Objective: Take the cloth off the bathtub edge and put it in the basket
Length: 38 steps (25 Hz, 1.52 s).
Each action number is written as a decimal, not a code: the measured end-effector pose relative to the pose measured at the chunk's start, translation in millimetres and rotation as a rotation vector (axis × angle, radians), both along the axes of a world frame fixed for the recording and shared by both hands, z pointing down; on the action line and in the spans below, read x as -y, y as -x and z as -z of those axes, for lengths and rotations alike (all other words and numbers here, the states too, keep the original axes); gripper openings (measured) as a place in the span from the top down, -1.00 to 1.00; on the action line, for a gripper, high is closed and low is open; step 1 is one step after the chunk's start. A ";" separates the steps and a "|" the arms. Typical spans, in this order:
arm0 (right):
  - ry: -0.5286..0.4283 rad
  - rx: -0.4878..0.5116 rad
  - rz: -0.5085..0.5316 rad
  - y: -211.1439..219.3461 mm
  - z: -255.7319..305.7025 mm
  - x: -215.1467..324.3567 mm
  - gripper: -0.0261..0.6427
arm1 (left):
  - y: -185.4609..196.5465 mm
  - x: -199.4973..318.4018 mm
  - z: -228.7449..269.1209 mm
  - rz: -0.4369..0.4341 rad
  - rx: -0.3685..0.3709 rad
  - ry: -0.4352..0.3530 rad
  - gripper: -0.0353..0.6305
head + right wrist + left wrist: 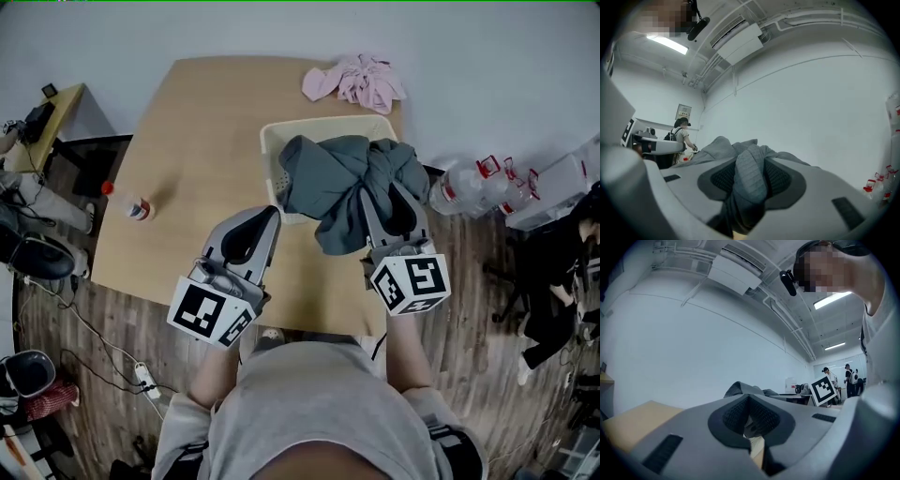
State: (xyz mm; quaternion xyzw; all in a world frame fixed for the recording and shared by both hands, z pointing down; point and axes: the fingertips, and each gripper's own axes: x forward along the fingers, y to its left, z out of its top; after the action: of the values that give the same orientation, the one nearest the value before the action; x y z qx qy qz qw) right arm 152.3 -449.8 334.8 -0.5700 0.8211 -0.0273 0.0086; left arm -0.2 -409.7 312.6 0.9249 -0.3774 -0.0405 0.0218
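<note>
Grey cloth (342, 178) sits upper centre of the head view, heaped across the cream basket (272, 141) on the tan table (206, 112), with a flap hanging over the near rim toward me. My right gripper (386, 192) has its jaws clamped on a thick bunched fold of it; the right gripper view shows ribbed fabric filling the gap between the pads (780, 178). My left gripper (270, 214), left of centre, is empty, jaw tips together, just beside the basket's near left corner. I judge the cloth soft, limp and light, not slippery and not fragile. It will sag and trail rather than keep any shape, so the overhanging flap could stay outside. A bunched fold is the best hold; a single edge would slip free. No bathtub shows in any view.
</note>
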 end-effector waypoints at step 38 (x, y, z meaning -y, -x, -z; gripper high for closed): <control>0.565 -0.296 0.311 39.2 -181.7 170.4 0.41 | 29.9 63.5 -47.1 0.236 0.031 0.139 0.90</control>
State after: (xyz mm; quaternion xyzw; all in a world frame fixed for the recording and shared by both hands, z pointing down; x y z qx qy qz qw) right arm 113.1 -620.2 516.5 -0.4157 0.8506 -0.1713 -0.2728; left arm -30.1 -473.3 359.8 0.8710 -0.4856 -0.0024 0.0752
